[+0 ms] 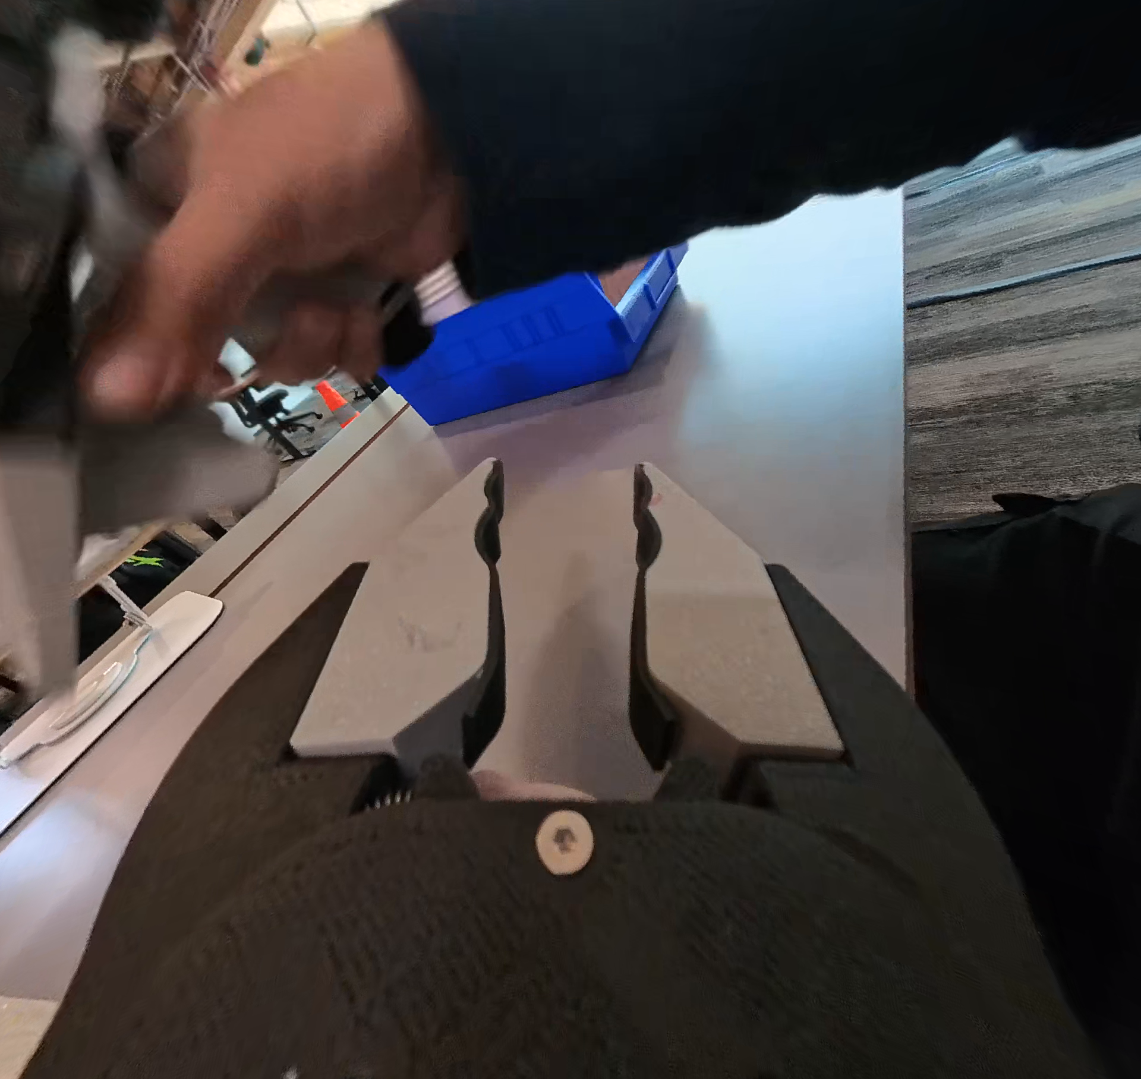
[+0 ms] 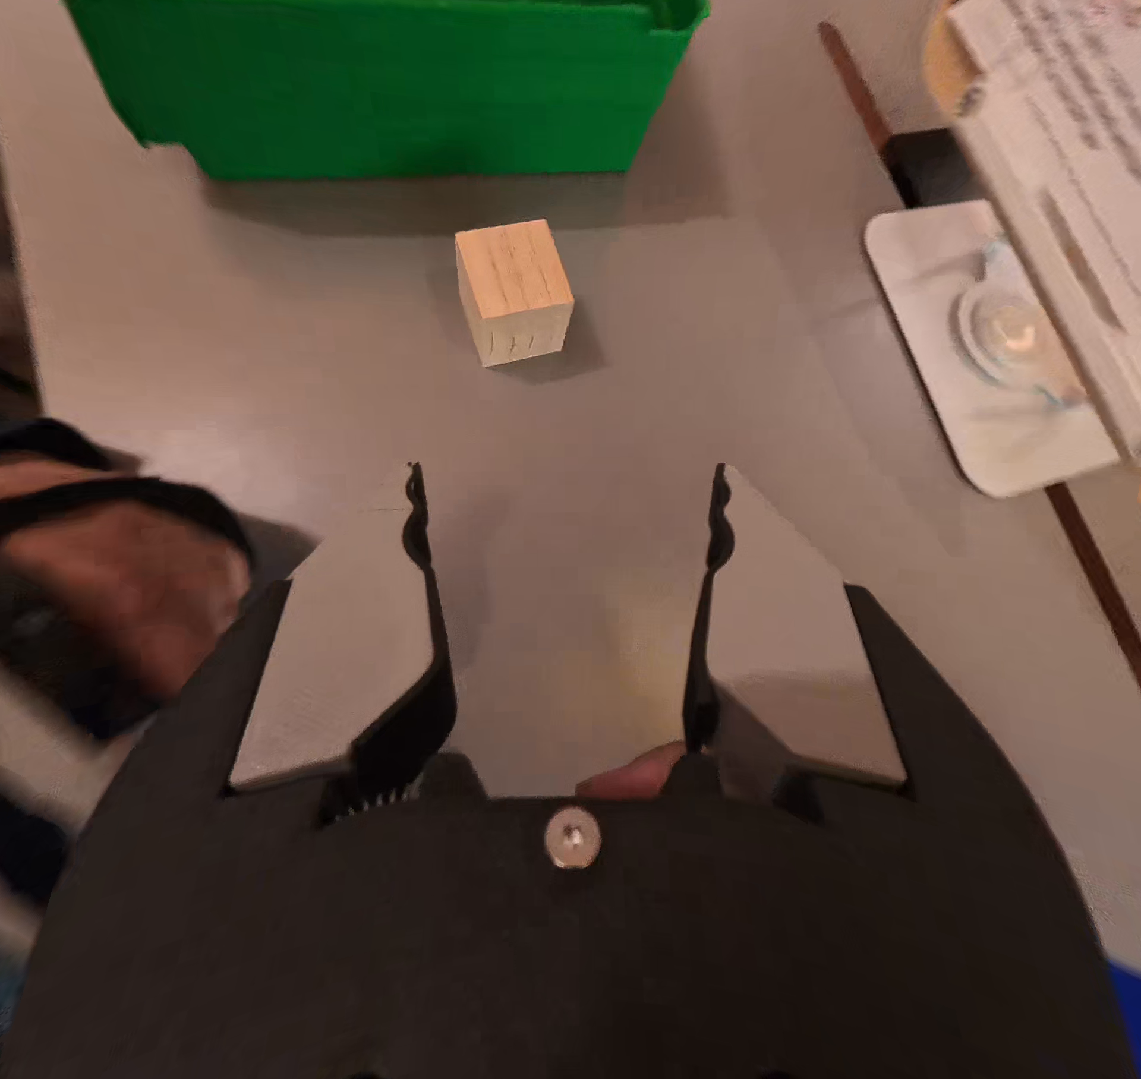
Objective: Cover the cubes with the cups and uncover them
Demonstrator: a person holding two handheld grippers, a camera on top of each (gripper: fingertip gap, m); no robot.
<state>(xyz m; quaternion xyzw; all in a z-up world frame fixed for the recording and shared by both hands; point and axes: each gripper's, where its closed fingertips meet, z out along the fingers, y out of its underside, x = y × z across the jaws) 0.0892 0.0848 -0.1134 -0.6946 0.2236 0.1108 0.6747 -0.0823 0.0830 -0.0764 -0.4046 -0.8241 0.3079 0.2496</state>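
In the right wrist view a bare wooden cube (image 2: 515, 290) stands on the grey table (image 2: 309, 339), just in front of a green bin (image 2: 383, 80). My right gripper (image 2: 567, 475) is wide open with nothing between its fingers, and it is held back from the cube. In the left wrist view my left gripper (image 1: 568, 475) is open with only table between its fingers. A blue bin (image 1: 525, 345) lies beyond it. No cup shows in either view. A blurred hand (image 1: 265, 234) with a dark sleeve crosses the top of the left wrist view.
A white plate with a clear suction mount (image 2: 988, 345) sits at the table's right, under a printed sheet (image 2: 1074, 92). The same mount (image 1: 105, 679) shows at left in the left wrist view. The table edge and carpet (image 1: 1019, 339) lie to the right there. A hand (image 2: 123, 580) is at left.
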